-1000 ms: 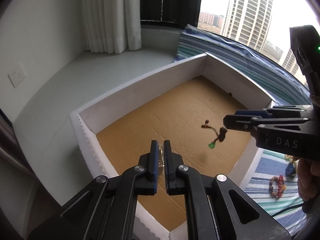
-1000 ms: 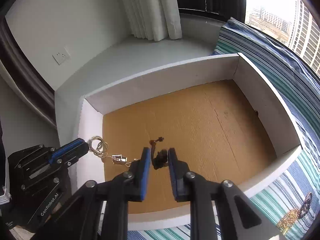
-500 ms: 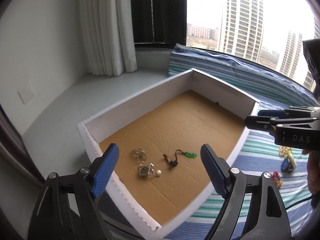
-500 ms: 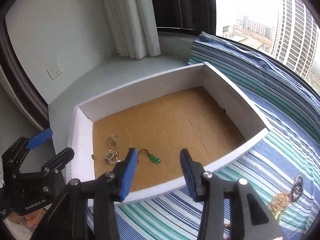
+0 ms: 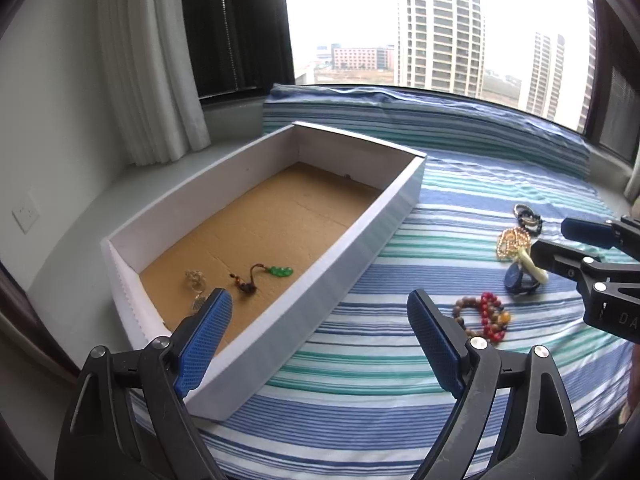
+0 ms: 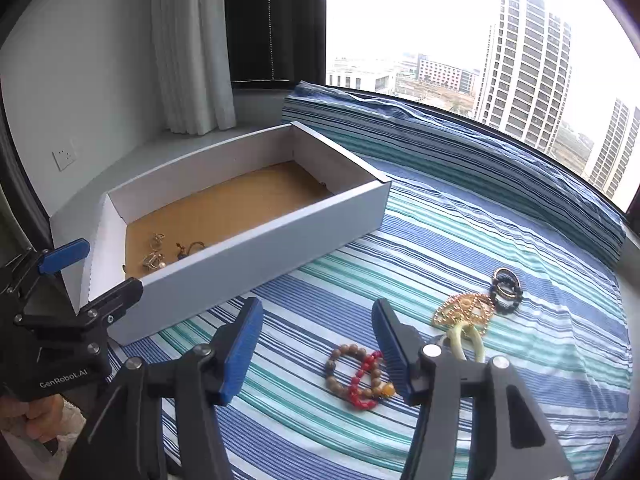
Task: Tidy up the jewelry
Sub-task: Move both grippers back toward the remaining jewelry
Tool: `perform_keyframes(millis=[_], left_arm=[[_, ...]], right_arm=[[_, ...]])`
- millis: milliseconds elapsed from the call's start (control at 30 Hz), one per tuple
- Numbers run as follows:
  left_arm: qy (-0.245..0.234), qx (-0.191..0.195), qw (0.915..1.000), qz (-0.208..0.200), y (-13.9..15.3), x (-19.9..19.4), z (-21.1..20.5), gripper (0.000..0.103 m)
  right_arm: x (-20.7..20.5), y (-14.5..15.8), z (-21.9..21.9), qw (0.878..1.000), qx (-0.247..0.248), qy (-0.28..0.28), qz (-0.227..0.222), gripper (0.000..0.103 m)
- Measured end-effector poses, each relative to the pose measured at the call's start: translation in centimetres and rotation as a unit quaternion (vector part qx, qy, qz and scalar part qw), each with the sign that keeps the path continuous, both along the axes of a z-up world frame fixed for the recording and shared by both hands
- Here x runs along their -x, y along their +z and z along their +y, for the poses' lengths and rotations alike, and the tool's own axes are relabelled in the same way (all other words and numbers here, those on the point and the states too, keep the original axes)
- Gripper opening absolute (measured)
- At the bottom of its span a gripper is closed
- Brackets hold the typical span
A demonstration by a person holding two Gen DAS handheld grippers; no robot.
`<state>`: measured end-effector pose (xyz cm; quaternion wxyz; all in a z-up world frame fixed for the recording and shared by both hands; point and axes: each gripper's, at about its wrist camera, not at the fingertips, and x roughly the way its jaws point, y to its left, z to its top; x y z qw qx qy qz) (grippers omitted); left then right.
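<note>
Jewelry lies in two places: some in the white box (image 5: 352, 248) with the brown cardboard floor, the rest loose on the striped blue and green cloth (image 5: 440, 216) beside it. Inside the box, at its near end, a green pendant on a dark cord (image 5: 264, 274) rests on the cardboard, and just to its left sits a small silvery chain piece (image 5: 196, 280); from the right wrist view the same silvery piece (image 6: 154, 258) shows close to the box's near corner.

On the cloth, well apart from the box, a beaded bracelet of brown and red beads (image 6: 360, 376) lies nearest. Beyond it a gold filigree piece (image 6: 464, 310) touches a pale jade-coloured ring shape (image 6: 466, 338), and a dark beaded ring (image 6: 506, 290) lies just past those. In the left view a small blue item (image 5: 518, 278) sits beside the gold one, partly hidden.

The left claw (image 5: 318, 340) is spread wide with nothing between its blue pads, poised over the near corner of the box and the cloth next to it. The right claw (image 6: 318, 350) is likewise wide apart and holding nothing, hanging above the cloth with the beaded bracelet just beside its right finger.

A white curtain (image 6: 192, 48) hangs in the corner, and tall buildings (image 5: 440, 28) stand outside the window.
</note>
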<state>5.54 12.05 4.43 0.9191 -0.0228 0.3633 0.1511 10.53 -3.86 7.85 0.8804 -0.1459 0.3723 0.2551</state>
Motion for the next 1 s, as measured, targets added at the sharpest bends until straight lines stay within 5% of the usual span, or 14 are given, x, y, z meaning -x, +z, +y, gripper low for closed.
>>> perform_keyframes(millis=[267,667,1000], left_arm=[[-0.028,0.000,0.9994,0.020,-1.4,0.0,-3.3,0.091],[-0.084,0.058,0.9882,0.114,-9.1,-0.2,-6.4,0.092],[-0.106,0.083,0.9842,0.115,-10.0,-3.0,-7.0,0.092]], right_arm=[[1.8,-1.7,-6.5,0.998,-0.007,-0.055,0.002,0.058],[3.9,-9.0,-13.3,0.989,-0.013,-0.129,0.077,0.058],[0.0,-12.4,-11.3,0.982,-0.082,-0.078,0.151,0.058]])
